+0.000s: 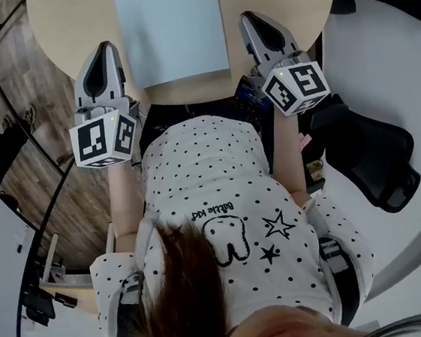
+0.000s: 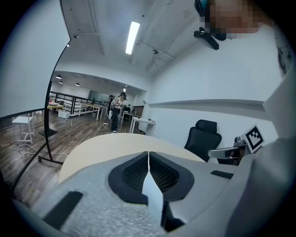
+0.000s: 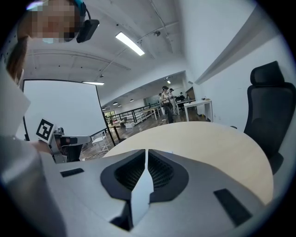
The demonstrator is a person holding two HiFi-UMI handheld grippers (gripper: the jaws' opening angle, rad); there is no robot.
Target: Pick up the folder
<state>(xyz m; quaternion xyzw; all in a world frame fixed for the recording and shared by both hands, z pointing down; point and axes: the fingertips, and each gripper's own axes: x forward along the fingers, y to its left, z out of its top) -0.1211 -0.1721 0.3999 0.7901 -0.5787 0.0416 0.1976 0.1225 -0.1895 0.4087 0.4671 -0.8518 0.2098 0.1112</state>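
A pale blue folder [image 1: 170,29] lies flat on the round light-wood table [image 1: 73,21], its near edge close to the table's front rim. My left gripper [image 1: 106,50] hovers at the folder's left side, over the table edge, jaws shut and holding nothing. My right gripper [image 1: 252,20] sits at the folder's right side, also shut and holding nothing. In the left gripper view the jaws [image 2: 148,159] meet in a thin line above the tabletop [image 2: 106,148]. The right gripper view shows the same closed line [image 3: 147,159] over the table [image 3: 217,143]. Neither gripper touches the folder.
A black office chair [image 1: 376,160] stands to the right of the table and shows as the black office chair [image 3: 268,106] in the right gripper view too. A black stand with cables [image 1: 8,119] is on the wood floor at left. Desks and people [image 2: 115,113] are far off.
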